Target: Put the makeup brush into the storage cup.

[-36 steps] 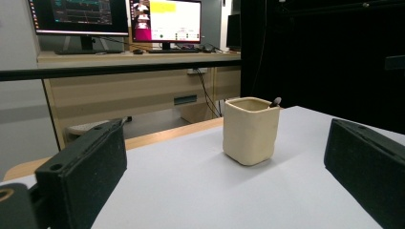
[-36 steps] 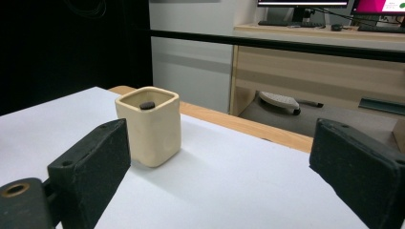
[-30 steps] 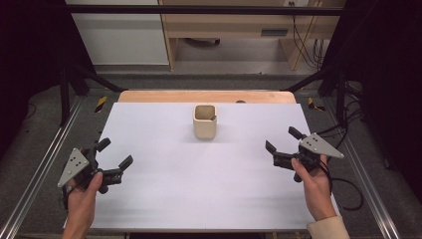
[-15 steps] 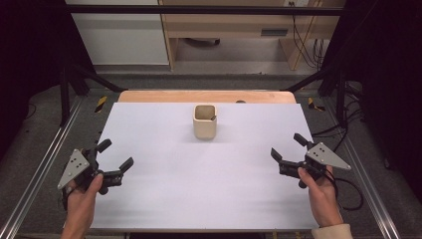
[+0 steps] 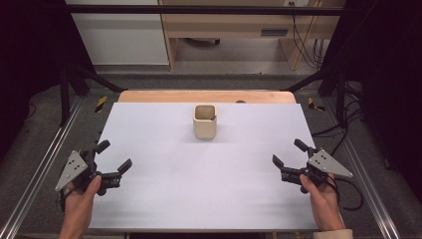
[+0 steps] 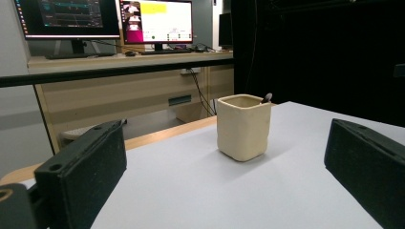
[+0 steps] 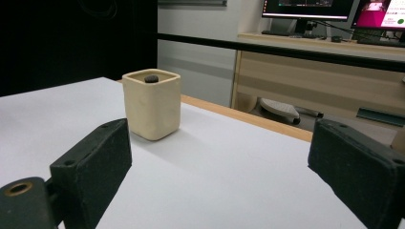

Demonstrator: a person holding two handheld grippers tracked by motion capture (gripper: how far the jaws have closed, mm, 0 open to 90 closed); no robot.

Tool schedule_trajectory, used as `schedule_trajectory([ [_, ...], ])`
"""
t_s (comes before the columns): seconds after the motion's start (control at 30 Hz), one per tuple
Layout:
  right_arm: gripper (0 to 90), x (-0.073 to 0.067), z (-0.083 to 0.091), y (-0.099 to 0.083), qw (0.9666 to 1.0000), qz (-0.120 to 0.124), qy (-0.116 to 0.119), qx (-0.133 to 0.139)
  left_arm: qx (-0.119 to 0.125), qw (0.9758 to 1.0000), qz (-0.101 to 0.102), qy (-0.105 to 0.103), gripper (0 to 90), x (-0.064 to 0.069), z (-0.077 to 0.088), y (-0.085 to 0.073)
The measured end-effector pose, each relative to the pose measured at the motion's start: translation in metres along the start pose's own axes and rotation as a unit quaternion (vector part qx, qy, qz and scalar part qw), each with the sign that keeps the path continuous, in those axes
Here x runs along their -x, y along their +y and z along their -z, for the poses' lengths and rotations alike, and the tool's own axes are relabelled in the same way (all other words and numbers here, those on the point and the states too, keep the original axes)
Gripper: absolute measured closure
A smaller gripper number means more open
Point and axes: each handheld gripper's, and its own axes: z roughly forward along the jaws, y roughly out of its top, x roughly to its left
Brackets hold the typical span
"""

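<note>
Your left gripper (image 5: 112, 160) sits at 8 o'clock on the white table sheet (image 5: 209, 189), jaws spread, holding nothing. The cream square ceramic cup (image 5: 205, 121) stands at 12 o'clock, well apart from both. Your right gripper (image 5: 287, 156), 4 o'clock, is spread and empty too. Looks like the ready stance; next likely a reach toward the cup. A small dark thing (image 7: 151, 78) at its rim is hard to identify.
</note>
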Motion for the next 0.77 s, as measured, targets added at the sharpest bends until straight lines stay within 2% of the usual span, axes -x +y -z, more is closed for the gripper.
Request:
schedule_trajectory([
  [0.3, 4.8, -0.006, -0.002, -0.004, 0.9999, 0.000, 0.014, 0.003, 0.003, 1.0000, 0.002, 0.000, 0.0, 0.000, 0.004, -0.002],
  [0.53, 3.0, -0.011, -0.008, -0.010, 0.9999, -0.001, 0.015, 0.002, 0.003, 1.0000, 0.008, -0.001, 0.0, -0.002, 0.007, -0.006],
  [0.77, 2.9, -0.012, -0.012, -0.018, 0.9997, 0.003, 0.019, -0.011, -0.007, 0.9999, 0.011, -0.003, 0.0, -0.001, 0.002, -0.014],
])
